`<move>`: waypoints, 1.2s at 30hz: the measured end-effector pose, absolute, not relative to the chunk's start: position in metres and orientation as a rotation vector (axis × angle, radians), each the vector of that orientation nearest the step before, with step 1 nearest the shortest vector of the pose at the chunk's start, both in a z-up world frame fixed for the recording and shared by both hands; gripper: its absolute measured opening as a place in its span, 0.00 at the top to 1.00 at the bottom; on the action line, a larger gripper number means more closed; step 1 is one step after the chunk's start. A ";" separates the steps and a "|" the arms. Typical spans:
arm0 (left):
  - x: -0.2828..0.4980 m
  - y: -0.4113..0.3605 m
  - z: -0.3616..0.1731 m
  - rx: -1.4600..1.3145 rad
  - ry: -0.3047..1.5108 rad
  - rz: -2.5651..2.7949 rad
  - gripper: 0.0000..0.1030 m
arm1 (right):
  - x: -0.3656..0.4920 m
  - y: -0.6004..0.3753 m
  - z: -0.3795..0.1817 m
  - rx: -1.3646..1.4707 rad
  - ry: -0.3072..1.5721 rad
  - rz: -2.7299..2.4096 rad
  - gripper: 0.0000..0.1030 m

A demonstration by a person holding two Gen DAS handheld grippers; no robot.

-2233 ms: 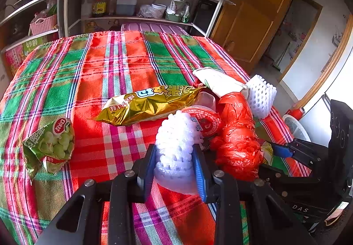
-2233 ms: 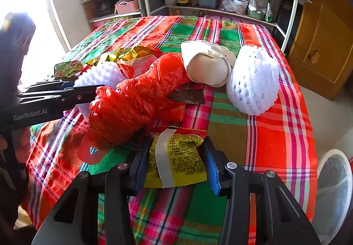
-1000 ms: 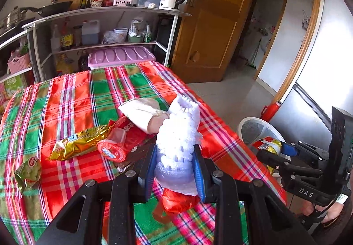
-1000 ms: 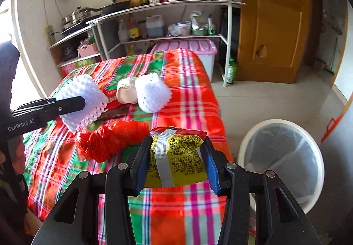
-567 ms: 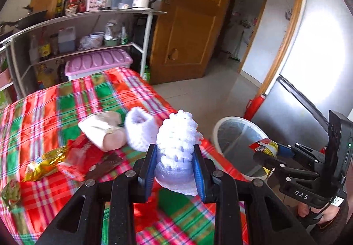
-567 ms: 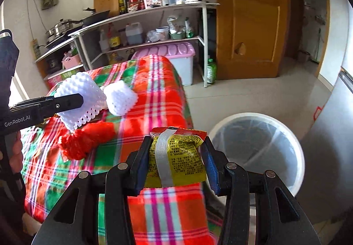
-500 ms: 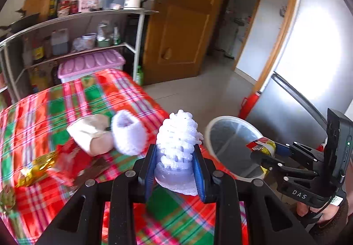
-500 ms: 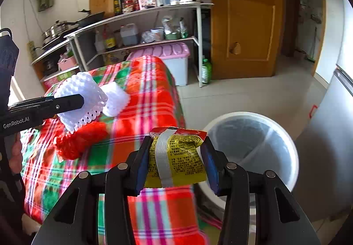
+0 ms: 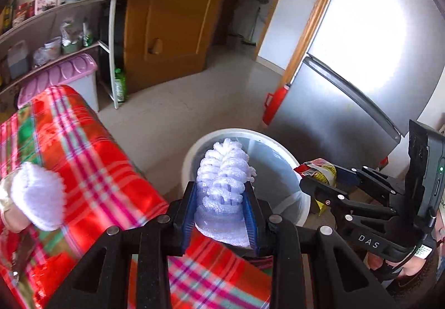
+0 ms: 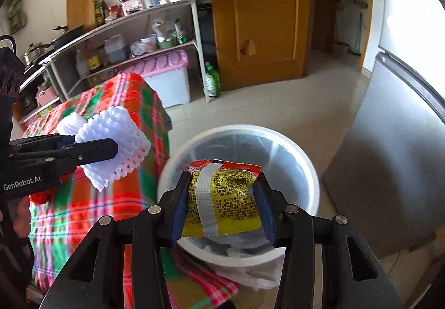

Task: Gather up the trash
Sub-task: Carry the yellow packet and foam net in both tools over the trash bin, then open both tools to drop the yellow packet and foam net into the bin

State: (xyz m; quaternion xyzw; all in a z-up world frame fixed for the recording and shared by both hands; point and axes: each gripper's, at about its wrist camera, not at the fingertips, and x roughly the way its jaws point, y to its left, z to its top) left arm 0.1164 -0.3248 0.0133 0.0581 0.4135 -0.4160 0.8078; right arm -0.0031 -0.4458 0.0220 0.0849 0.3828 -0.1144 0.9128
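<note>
My left gripper [image 9: 221, 214] is shut on a white foam fruit net [image 9: 224, 183], held over the near rim of the white trash bin [image 9: 192, 153]. In the right wrist view the same foam net [image 10: 116, 142] hangs at the left, over the table edge. My right gripper [image 10: 222, 211] is shut on a yellow and red snack packet [image 10: 225, 197], above the open bin [image 10: 308, 167], which has a clear liner. The left wrist view shows the snack packet [image 9: 319, 169] at the bin's right side.
The table with the red and green plaid cloth [image 9: 91, 169] lies left, with another white foam net [image 9: 39, 195] on it. A steel fridge [image 9: 347, 103] stands right of the bin, a red bottle [image 9: 275, 105] beside it. A shelf rack [image 10: 125, 39] and a wooden door [image 10: 258, 14] are behind.
Both grippers swung right from above the table to the trash bin, each still holding its piece of trash. The bin now lies right under them.
</note>
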 end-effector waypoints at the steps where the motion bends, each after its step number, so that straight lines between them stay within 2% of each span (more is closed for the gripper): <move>1: 0.117 -0.333 0.008 0.133 0.900 -0.897 0.69 | -0.003 -0.452 0.019 0.178 0.797 -0.244 0.55; 9: 0.126 -0.378 -0.020 0.183 0.970 -0.887 0.67 | 0.008 -0.483 -0.009 0.180 0.868 -0.260 0.55; 11: 0.126 -0.386 -0.025 0.208 0.970 -0.874 0.57 | 0.011 -0.485 -0.015 0.169 0.882 -0.266 0.53; 14: 0.128 -0.390 -0.032 0.192 0.993 -0.884 0.42 | 0.014 -0.486 -0.020 0.159 0.898 -0.281 0.41; 16: 0.128 -0.391 -0.035 0.201 0.995 -0.877 0.37 | 0.014 -0.489 -0.023 0.160 0.902 -0.293 0.39; 26: 0.130 -0.383 -0.033 0.178 0.998 -0.870 0.37 | 0.009 -0.493 -0.022 0.177 0.895 -0.323 0.38; 36: 0.120 -0.342 -0.006 0.131 0.928 -0.833 0.37 | -0.003 -0.473 0.000 0.184 0.825 -0.329 0.38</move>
